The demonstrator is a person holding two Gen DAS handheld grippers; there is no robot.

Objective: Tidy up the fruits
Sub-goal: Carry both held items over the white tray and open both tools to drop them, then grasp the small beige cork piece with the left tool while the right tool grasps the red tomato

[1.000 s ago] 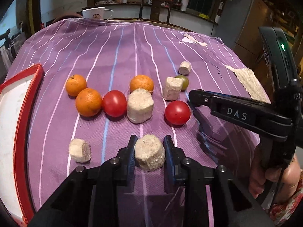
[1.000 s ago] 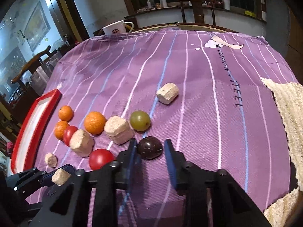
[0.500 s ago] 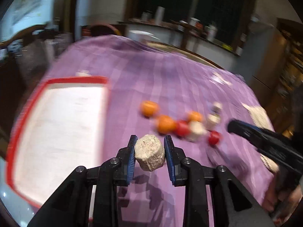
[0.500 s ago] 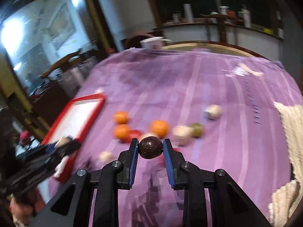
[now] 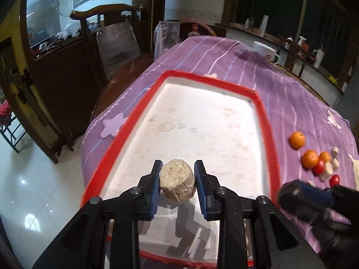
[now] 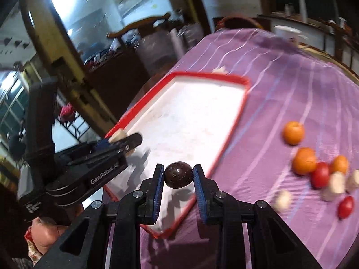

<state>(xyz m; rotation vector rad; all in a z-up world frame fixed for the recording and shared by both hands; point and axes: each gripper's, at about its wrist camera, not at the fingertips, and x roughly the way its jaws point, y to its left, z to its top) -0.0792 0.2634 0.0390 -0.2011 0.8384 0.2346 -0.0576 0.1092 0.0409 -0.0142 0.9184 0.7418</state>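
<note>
My left gripper is shut on a beige fibrous chunk and holds it above the near end of the red-rimmed white tray. My right gripper is shut on a dark purple round fruit, held over the tray's near right edge. The left gripper with its chunk also shows in the right wrist view, over the tray's left side. The tray holds nothing else.
On the purple striped cloth, right of the tray, lie oranges, red tomatoes and beige chunks. A white cup stands at the far table edge. A wooden chair and cabinet stand left of the table.
Both grippers have lifted their items off the cloth and swung left from the fruit group to above the tray. The fruit group now lies to the right.
</note>
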